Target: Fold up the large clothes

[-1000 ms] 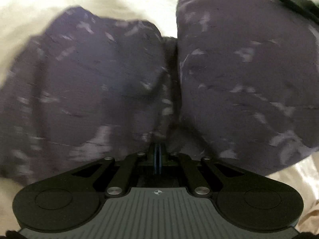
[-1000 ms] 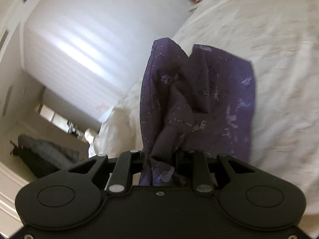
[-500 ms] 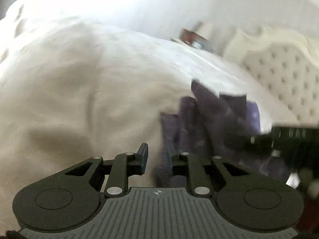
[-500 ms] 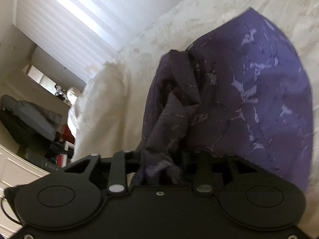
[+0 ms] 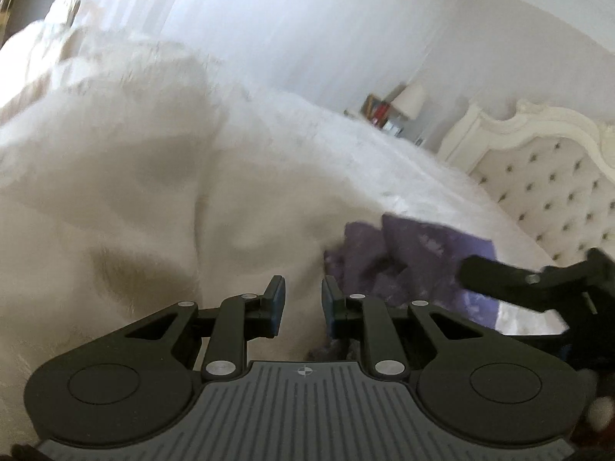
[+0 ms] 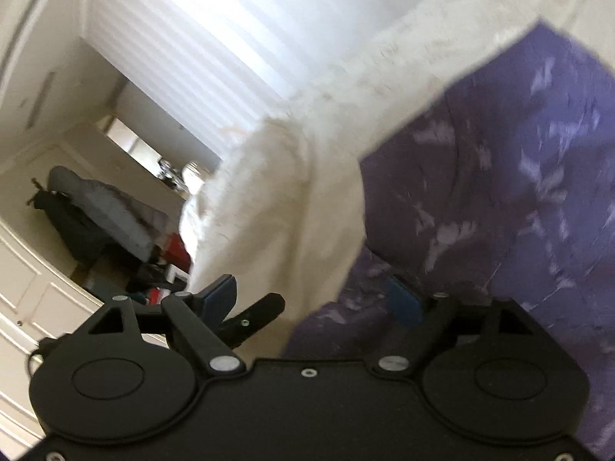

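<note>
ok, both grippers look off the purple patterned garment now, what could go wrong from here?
1. The purple patterned garment looks bunched near the right gripper, whose jaws have just been opening; a fold may slump.
2. Cloth lies against one blue pad, so pulling away could drag it.
3. The left gripper stands open over the cream bedspread; closing here could pinch bedding.

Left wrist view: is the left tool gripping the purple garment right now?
No. The left tool has only pale bedding between its parted fingers; the purple garment lies beyond, to the right.

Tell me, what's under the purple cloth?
The purple cloth lies on the white bedspread, which shows all around it. Whatever else might sit beneath the cloth is covered, so I cannot tell.
</note>
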`<action>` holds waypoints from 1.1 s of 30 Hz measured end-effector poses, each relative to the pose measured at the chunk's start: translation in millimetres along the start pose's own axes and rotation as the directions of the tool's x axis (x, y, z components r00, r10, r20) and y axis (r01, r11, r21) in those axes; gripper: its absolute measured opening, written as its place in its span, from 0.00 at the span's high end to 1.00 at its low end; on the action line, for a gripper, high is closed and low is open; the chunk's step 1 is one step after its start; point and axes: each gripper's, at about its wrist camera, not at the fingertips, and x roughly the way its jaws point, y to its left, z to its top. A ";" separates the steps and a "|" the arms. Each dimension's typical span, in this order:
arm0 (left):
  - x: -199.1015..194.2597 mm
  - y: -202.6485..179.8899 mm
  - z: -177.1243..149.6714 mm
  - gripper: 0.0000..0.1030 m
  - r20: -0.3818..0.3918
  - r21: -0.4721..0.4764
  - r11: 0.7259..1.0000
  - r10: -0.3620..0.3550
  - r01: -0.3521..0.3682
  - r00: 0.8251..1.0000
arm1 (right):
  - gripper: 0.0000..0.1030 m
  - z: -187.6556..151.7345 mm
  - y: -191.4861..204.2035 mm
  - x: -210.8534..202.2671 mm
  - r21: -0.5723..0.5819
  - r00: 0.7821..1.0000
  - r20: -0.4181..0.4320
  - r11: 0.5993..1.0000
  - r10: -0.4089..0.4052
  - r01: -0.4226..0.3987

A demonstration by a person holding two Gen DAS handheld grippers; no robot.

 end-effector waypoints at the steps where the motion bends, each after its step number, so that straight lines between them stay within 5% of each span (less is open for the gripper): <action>1: -4.9 -4.8 2.0 0.80 0.020 0.021 1.000 -0.006 0.006 1.000 | 0.16 1.2 1.1 -10.5 -0.014 1.000 0.019 1.000 -0.005 0.005; 7: -31.3 -59.1 8.1 0.74 0.088 0.264 0.963 -0.084 0.058 0.993 | 0.16 4.2 -2.7 -58.9 -0.095 0.983 0.087 0.980 -0.164 0.172; 10: -30.4 -89.1 4.3 0.72 0.051 0.373 0.921 -0.142 0.113 0.989 | 0.20 -1.9 -7.4 -63.2 -0.117 0.957 0.071 0.950 -0.282 0.289; 12: -21.7 -101.6 -0.5 0.70 0.009 0.404 0.901 -0.174 0.155 0.985 | 0.32 -9.2 -13.9 -67.2 -0.132 0.936 0.057 0.926 -0.348 0.353; 15: -0.7 -105.8 -14.4 0.64 -0.075 0.419 0.880 -0.211 0.223 0.975 | 0.43 -21.5 -19.7 -52.1 -0.157 0.926 -0.017 0.915 -0.378 0.371; 20: 47.6 -72.0 -35.7 0.65 -0.235 0.293 0.940 -0.107 0.175 0.966 | 0.43 -42.8 -14.7 -21.5 -0.264 0.917 -0.166 0.912 -0.363 0.313; 23: 56.6 -51.0 -46.3 0.67 -0.264 0.223 0.965 -0.076 0.138 0.961 | 0.43 -47.8 -14.0 -12.0 -0.257 0.922 -0.241 0.936 -0.303 0.240; 28: 57.7 -48.2 -44.7 0.68 -0.261 0.200 0.970 -0.083 0.138 0.962 | 0.44 -36.1 -17.2 -39.0 -0.205 0.946 -0.193 0.954 -0.260 0.220; 33: 58.1 -48.1 -45.6 0.68 -0.264 0.181 0.974 -0.088 0.139 0.960 | 0.44 -7.1 -15.9 -75.4 -0.233 0.953 -0.007 0.927 -0.304 0.294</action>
